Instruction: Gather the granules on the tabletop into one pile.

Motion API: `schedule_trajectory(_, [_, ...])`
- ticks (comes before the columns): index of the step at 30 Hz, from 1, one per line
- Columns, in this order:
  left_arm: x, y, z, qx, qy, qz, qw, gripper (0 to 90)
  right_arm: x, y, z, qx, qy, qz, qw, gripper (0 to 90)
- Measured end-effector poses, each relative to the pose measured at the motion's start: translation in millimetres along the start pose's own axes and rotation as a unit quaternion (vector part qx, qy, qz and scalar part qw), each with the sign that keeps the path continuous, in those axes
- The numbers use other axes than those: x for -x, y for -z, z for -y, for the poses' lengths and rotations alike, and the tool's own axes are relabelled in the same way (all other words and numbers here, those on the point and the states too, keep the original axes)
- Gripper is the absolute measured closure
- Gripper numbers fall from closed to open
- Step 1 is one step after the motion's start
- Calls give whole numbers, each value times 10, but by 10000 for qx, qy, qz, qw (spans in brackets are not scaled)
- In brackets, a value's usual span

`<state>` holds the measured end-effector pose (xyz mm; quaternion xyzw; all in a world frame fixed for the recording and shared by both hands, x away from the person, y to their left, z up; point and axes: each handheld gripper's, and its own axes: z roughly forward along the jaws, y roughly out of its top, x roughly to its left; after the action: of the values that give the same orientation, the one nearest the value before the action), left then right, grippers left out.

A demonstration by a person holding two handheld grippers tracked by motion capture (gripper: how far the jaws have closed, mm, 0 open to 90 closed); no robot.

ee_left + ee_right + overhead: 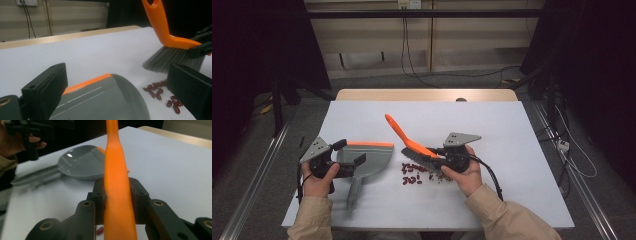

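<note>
**Brush over the beans, dustpan waiting**

The right hand-held gripper (443, 159) clamps its jaws on the orange brush (408, 141), whose bristles touch the table (512, 150) just above the red beans (413, 174). The left hand-held gripper (346, 161) stands open around the grey dustpan (369, 161), which lies just left of the beans.

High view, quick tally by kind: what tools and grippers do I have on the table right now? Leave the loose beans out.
Brush: 1
Dustpan: 1
Grippers: 2, left gripper and right gripper
Total: 4
The red beans lie in a scatter, too small to count.
</note>
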<state>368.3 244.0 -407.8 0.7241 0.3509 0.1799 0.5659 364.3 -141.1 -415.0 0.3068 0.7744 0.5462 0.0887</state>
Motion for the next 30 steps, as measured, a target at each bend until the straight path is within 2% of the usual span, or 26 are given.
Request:
schedule_trajectory(4, [16,-4,-5,7,-23,5,10000,38,-152,-2,44,46,-225,-30,9997,704])
schedule_trajectory(5, [19,-6,-5,26,-20,17,10000,38,-195,-11,52,64,-247,-133,9996,705])
schedule_trajectory(10, [21,-7,-6,26,-26,14,10000,38,-361,-80,93,2,-331,-319,9989,704])
schedule_trajectory(13, [20,-1,-8,21,-42,7,10000,38,-406,-126,126,-15,-503,-521,9974,705])
schedule_trajectory(14, [21,-1,-7,20,-33,3,10000,38,-421,-143,134,-26,-440,-564,9974,704])
schedule_trajectory(16, [22,-5,-6,4,-47,1,10000,38,-454,-183,154,-140,-387,-507,9979,705])
schedule_trajectory(21, [24,-8,-5,-9,-61,5,10000,38,-477,-294,243,-332,-561,-566,9963,704])
schedule_trajectory(26, [21,-11,-4,-9,-64,-3,10000,38,-462,-364,253,-302,-672,-417,9964,704])
schedule_trajectory(27, [22,-11,-3,-9,-63,-5,10000,38,-456,-370,248,-314,-626,-333,9970,705])
schedule_trajectory(30, [23,-10,-5,-5,-73,-1,10000,38,-393,-359,250,-357,-678,-212,9968,708])
